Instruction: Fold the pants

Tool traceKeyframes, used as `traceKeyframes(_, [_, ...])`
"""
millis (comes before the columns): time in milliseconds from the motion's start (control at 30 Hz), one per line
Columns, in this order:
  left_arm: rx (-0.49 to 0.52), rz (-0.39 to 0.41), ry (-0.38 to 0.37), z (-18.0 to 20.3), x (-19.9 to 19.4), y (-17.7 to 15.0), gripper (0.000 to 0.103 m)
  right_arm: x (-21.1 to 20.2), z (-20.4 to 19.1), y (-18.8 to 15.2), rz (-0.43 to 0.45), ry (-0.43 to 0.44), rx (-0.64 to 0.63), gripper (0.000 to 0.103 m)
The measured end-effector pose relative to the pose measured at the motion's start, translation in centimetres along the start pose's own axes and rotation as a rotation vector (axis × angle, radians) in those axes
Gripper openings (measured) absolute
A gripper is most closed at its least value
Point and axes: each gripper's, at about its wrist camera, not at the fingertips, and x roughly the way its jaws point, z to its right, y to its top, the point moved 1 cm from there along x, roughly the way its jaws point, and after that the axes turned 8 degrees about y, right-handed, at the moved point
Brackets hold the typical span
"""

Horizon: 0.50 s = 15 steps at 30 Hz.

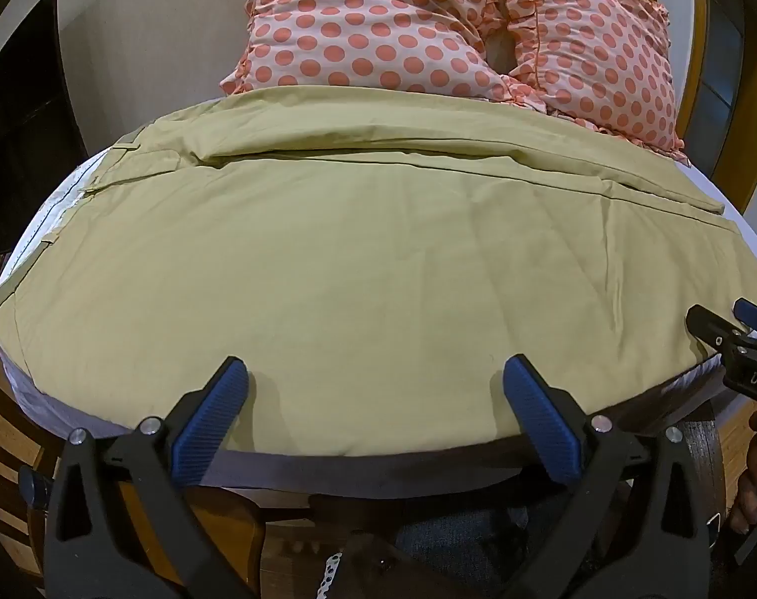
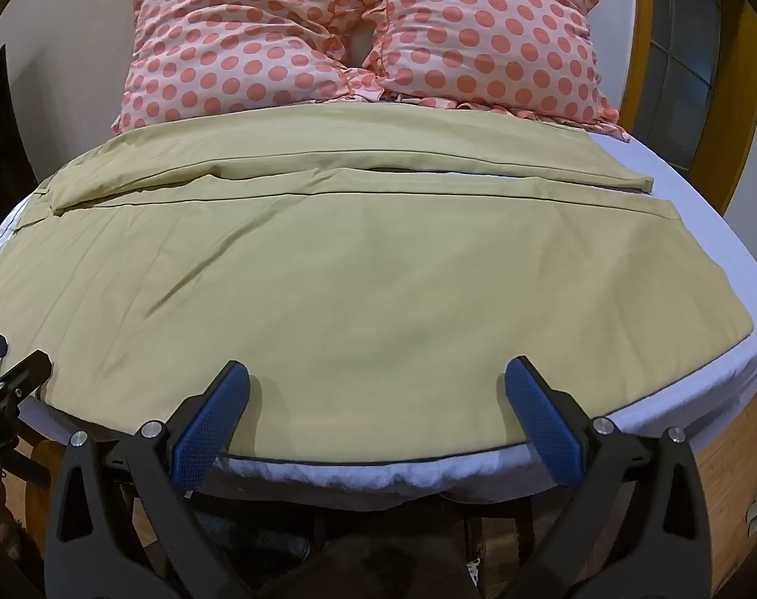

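Khaki pants (image 1: pixel 378 259) lie spread flat across the bed, waistband to the left, leg hems to the right, one leg behind the other. They also show in the right wrist view (image 2: pixel 368 279). My left gripper (image 1: pixel 376 374) is open and empty, fingertips just above the pants' near edge toward the waist end. My right gripper (image 2: pixel 377 374) is open and empty over the near edge toward the hem end. The right gripper's tip shows at the right edge of the left wrist view (image 1: pixel 728 334).
Two pink polka-dot pillows (image 1: pixel 428 25) (image 2: pixel 368 35) lie at the back of the bed. The white sheet (image 2: pixel 703 229) shows right of the hems. The bed's front edge (image 2: pixel 378 479) is just below the grippers. A wooden frame stands at the right.
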Motion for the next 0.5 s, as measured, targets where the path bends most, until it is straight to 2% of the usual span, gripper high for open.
traceKeyframes(500, [0.000,-0.001,0.000,0.00,0.01,-0.01,0.101,-0.01,0.07,-0.03,0.003,0.003,0.002,0.102])
